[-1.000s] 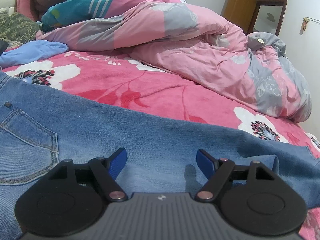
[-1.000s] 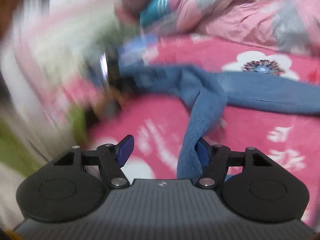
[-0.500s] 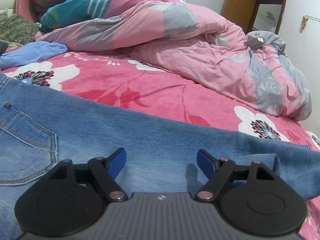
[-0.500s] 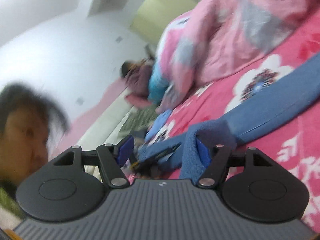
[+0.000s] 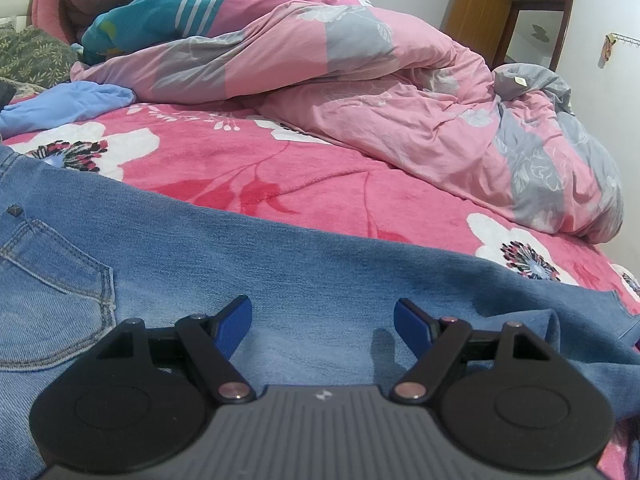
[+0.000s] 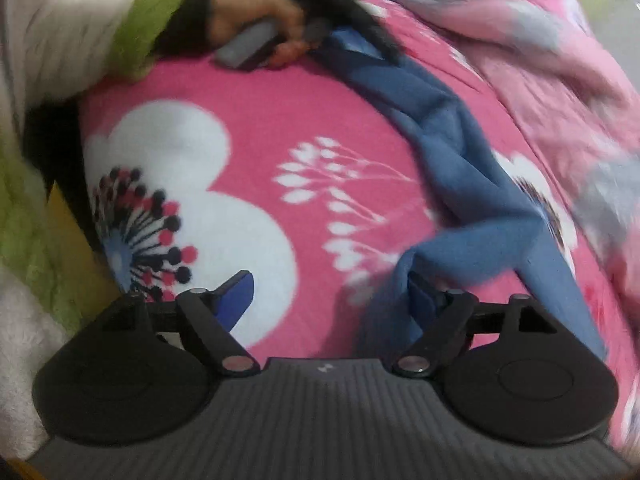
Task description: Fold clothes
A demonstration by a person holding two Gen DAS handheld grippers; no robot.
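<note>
Bedding (image 5: 256, 184) patterned with flowers is covered crosswise by jeans (image 5: 280, 276), whose long axis is seen running from the pocket at the left to the leg ends at the right. The left gripper (image 5: 322, 320) is held over the middle, jaws apart and empty. The right gripper (image 6: 332, 296) is nearer the leg end (image 6: 404, 280), which lies against one pad as the jaws are opening.

The left wrist view sits low and close over the jeans (image 5: 280, 272), facing across the bed (image 5: 248, 168) toward the far quilt (image 5: 360, 92). The right wrist view tilts down, blurred. Both share jeans and bed.
</note>
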